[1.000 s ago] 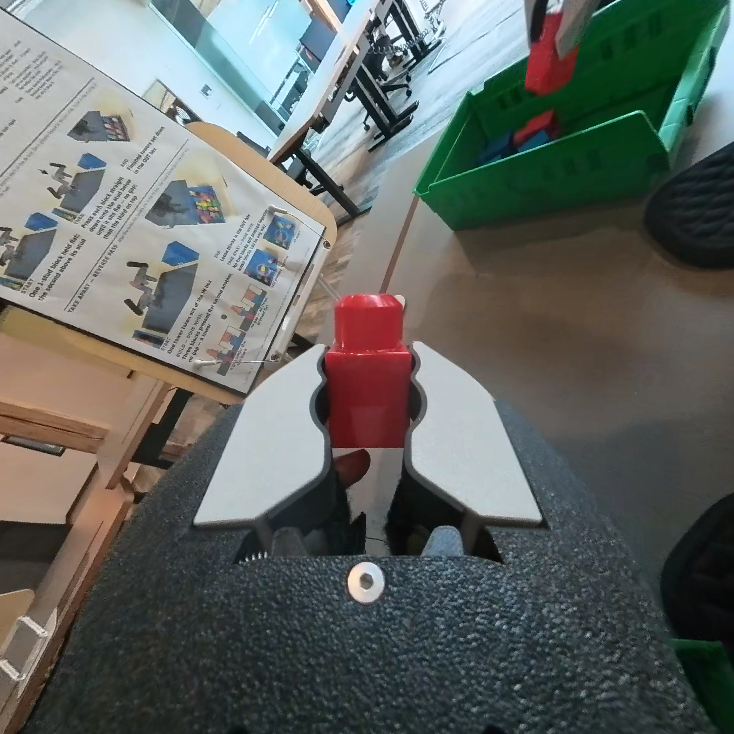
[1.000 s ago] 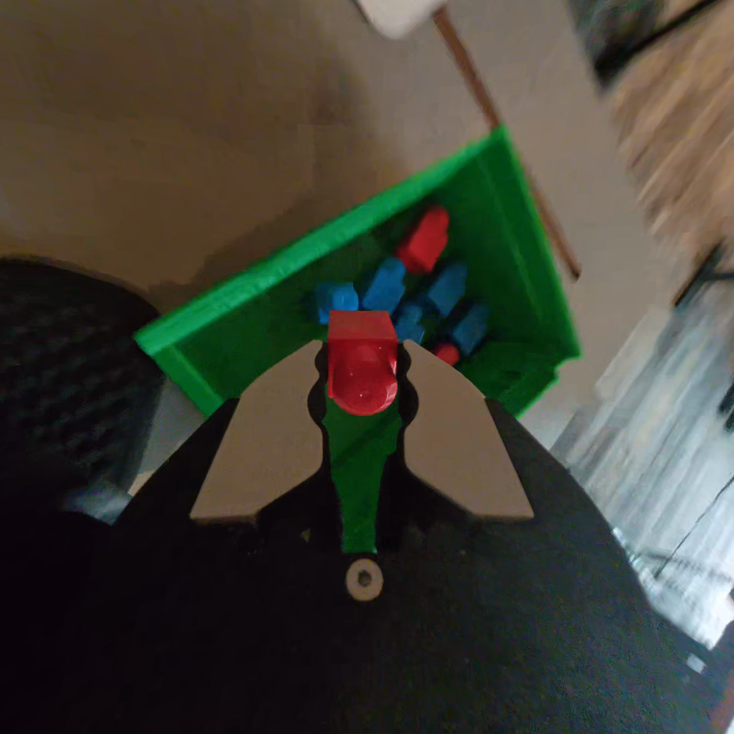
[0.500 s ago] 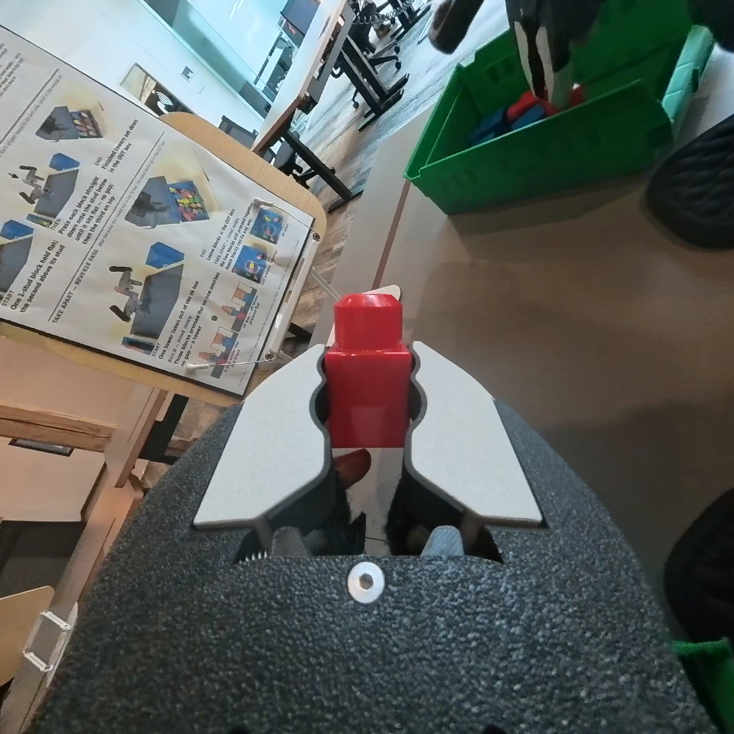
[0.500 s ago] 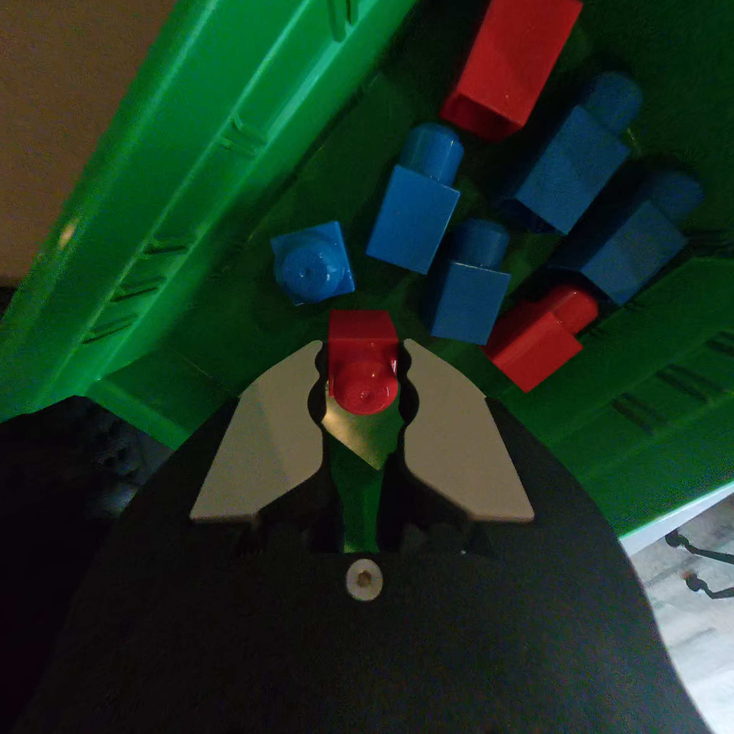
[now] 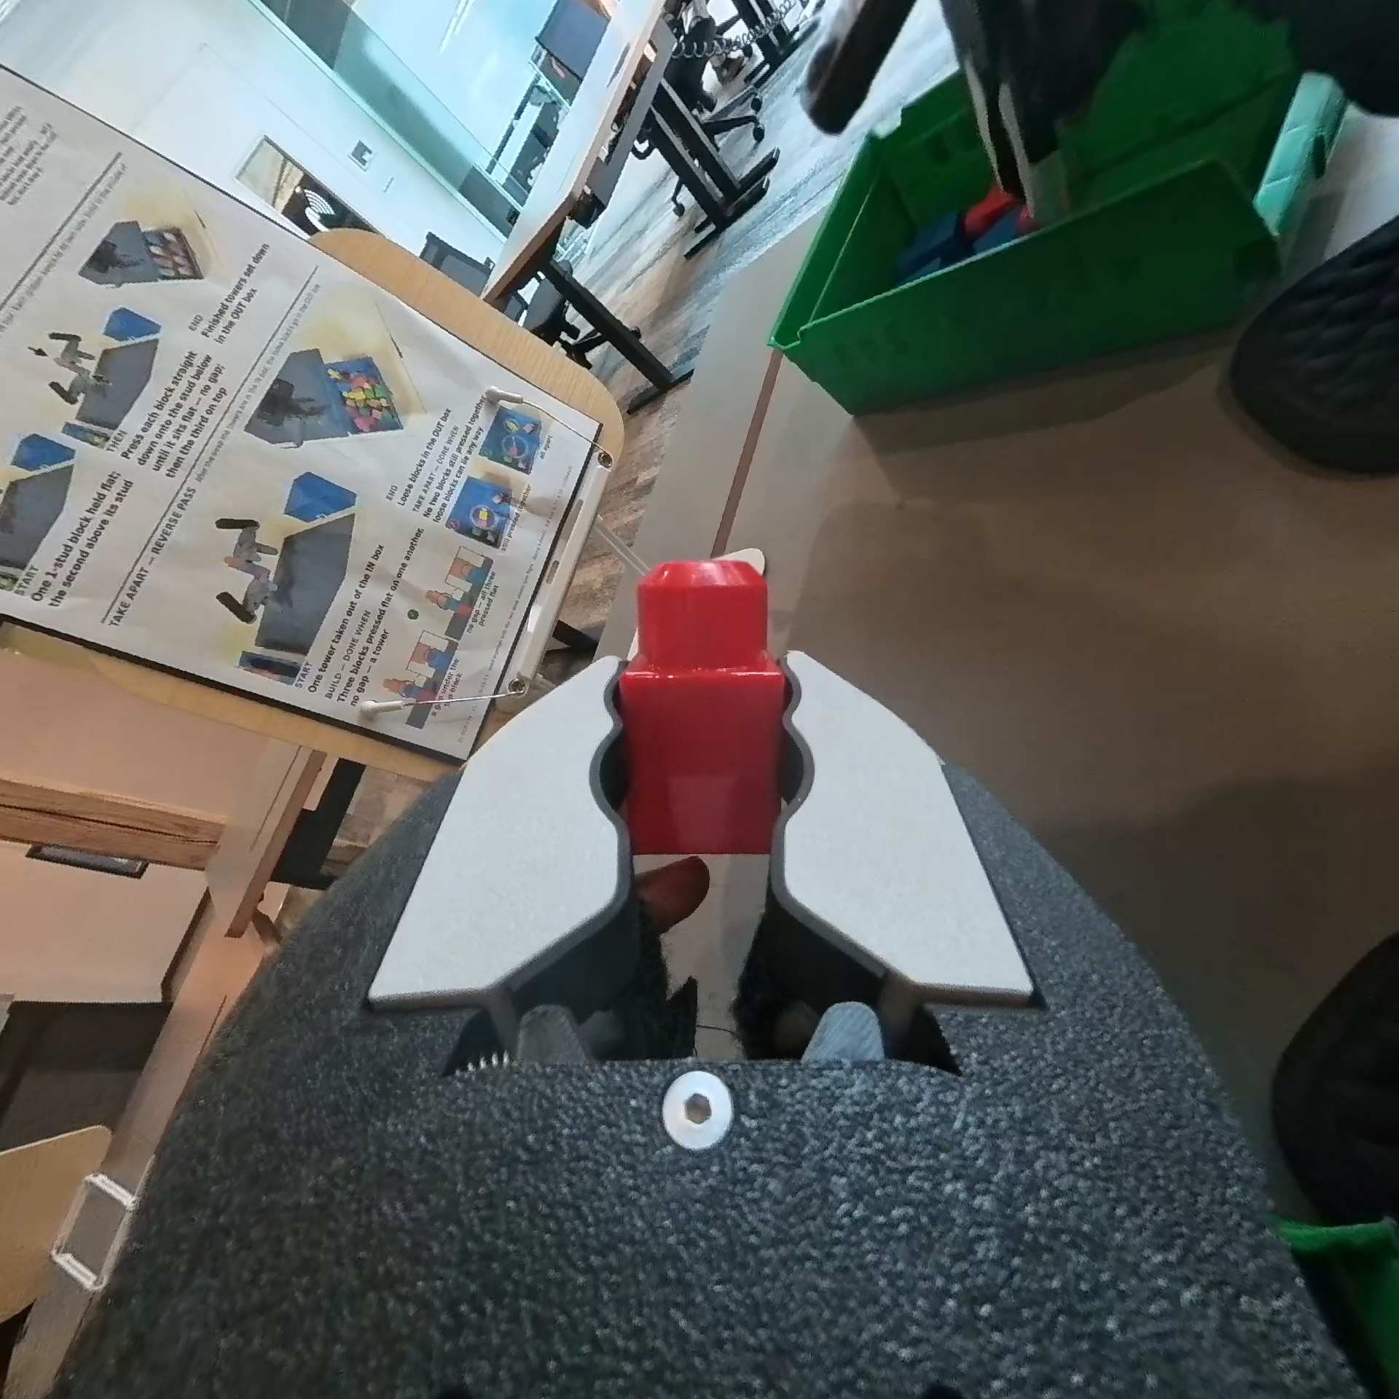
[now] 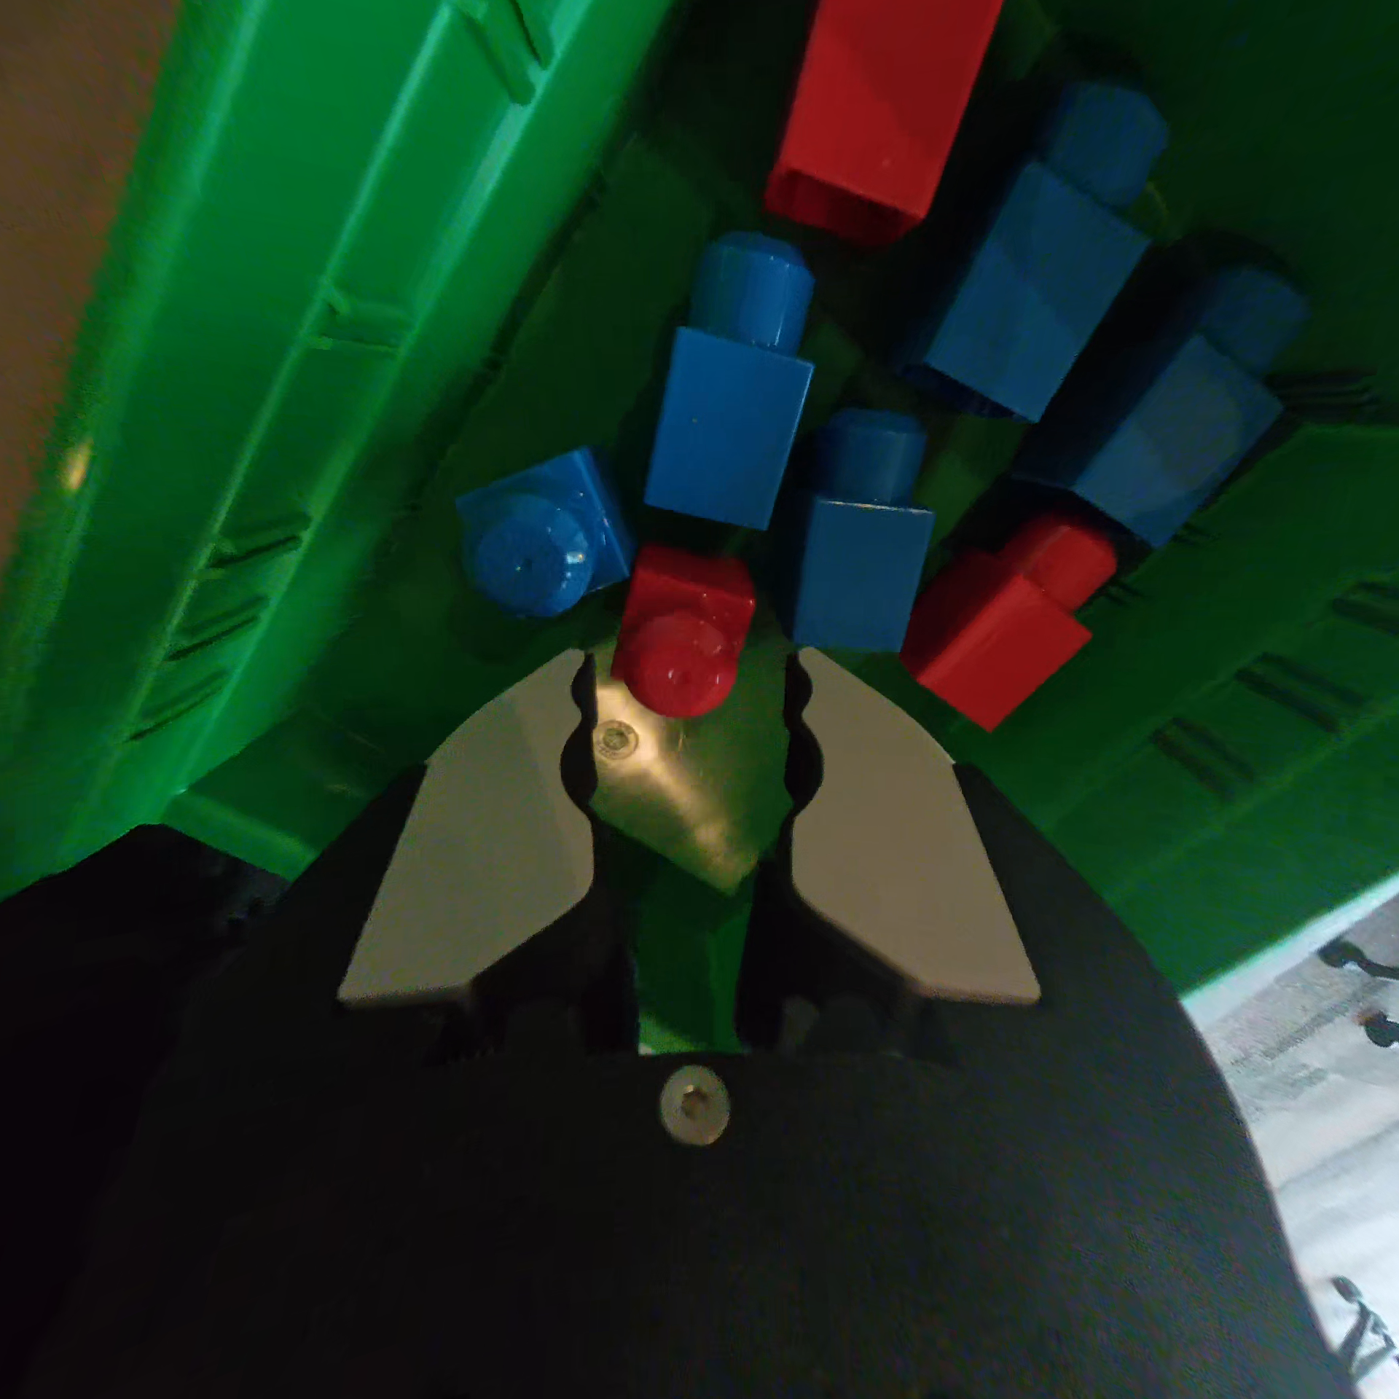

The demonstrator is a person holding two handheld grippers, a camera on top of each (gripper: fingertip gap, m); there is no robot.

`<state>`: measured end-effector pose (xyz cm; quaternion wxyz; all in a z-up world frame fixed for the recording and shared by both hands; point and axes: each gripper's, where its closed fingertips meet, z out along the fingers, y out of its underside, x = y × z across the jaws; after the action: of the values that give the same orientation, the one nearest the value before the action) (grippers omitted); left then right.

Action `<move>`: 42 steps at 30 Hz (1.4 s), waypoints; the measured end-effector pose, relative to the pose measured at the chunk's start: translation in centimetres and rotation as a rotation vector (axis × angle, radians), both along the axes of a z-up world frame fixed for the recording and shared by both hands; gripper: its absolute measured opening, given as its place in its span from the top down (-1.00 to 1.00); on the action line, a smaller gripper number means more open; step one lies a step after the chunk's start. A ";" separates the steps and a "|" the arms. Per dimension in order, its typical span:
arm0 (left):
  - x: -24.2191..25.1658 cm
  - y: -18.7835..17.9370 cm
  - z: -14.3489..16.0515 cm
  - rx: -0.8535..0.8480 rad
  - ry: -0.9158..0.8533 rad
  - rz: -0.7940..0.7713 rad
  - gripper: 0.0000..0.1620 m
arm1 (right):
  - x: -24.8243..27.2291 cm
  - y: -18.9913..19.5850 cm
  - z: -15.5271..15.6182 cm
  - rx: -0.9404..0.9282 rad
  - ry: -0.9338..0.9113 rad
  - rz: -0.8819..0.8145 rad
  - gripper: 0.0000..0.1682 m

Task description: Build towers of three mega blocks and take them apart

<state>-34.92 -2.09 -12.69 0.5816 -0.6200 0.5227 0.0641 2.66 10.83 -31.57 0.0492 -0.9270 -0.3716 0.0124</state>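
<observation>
My left gripper (image 5: 700, 666) is shut on a red one-stud block (image 5: 700, 727), stud pointing forward, held above the tan table (image 5: 1060, 681). My right gripper (image 6: 685, 662) is open inside the green bin (image 6: 303, 341). A red one-stud block (image 6: 685, 628) lies loose just past its fingertips on the bin floor. Around it lie several blue blocks (image 6: 727, 424) and two more red blocks (image 6: 992, 621). The green bin (image 5: 1022, 318) and the right gripper (image 5: 1022, 98) reaching into it show at the top right of the left wrist view.
An instruction sheet (image 5: 250, 454) on a wooden stand sits to the left. A dark rounded object (image 5: 1325, 363) lies on the table by the bin. Another green bin's corner (image 5: 1347, 1272) shows at the lower right. Desks and chairs stand far off. The gap from one gripper's tips to the other's is roughly 45 cm. From my right tips it is roughly 20 cm to the dark rounded object (image 5: 1325, 363); from my left, 30 cm.
My right gripper went down into the green bin, opened and let go of its red block, which now lies among the others. My left gripper kept its red block and barely moved.
</observation>
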 end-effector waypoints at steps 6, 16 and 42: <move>1.7 -0.5 0.3 0.005 -0.019 -0.079 0.57 | -1.5 0.1 8.8 0.406 0.121 0.087 0.43; 6.8 -0.6 -1.2 -0.052 0.046 -0.235 0.56 | -22.1 -12.4 21.5 0.912 0.631 1.082 0.41; 8.2 -0.2 -1.0 -0.031 0.053 -0.240 0.55 | -28.0 -14.9 19.8 0.956 0.539 1.277 0.68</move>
<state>-26.69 -2.32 -13.73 0.5615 -0.5600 0.6092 0.0024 -25.36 -4.06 -11.77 0.5072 -0.3833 -0.7654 0.0999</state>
